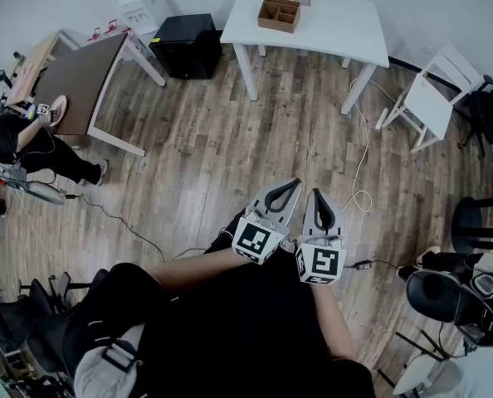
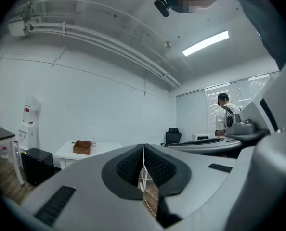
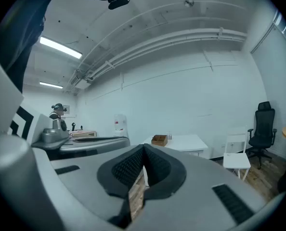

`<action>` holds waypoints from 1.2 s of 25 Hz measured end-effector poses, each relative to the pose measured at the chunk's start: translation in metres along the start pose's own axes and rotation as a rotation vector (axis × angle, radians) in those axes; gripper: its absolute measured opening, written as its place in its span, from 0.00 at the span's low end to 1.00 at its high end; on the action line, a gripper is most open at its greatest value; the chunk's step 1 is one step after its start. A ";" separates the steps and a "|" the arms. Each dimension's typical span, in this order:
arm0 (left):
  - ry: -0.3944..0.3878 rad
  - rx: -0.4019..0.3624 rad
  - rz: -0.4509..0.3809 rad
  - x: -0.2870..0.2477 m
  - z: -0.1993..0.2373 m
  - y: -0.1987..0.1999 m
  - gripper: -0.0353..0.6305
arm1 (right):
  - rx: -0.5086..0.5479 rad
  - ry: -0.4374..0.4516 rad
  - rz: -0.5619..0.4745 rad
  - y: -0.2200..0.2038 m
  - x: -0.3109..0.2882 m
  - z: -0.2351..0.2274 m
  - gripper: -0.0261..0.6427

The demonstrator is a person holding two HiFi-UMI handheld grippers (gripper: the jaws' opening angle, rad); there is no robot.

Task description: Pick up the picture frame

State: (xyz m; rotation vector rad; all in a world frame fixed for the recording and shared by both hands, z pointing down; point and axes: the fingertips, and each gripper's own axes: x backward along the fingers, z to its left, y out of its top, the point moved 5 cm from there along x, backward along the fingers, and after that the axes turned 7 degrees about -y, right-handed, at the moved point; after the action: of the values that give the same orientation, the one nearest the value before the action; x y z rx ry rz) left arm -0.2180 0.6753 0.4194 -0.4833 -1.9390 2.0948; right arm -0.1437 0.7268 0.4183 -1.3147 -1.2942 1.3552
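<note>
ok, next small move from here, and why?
Probably walk forward toward the white table with the wooden box. The left gripper and right gripper are both shut with nothing between the jaws, held over wood floor well short of any table. I can't make out a picture frame from here, so get closer before opening the jaws.

Wood floor (image 1: 205, 152), white table (image 1: 329, 23), white walls (image 3: 181, 95)

Worn wood-plank floor (image 1: 230, 139), matt white table (image 1: 338, 27), brown wooden box (image 1: 275, 25), matt black cabinet (image 1: 184, 46)
</note>
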 end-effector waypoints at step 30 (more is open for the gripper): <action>-0.021 0.144 0.015 -0.181 0.244 -0.007 0.08 | -0.059 0.026 0.111 0.024 -0.291 -0.052 0.09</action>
State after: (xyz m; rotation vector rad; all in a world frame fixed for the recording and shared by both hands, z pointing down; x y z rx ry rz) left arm -0.1503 0.3807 0.4550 -0.4498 -1.7845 2.2371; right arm -0.0576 0.4441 0.4386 -1.4590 -1.2682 1.3805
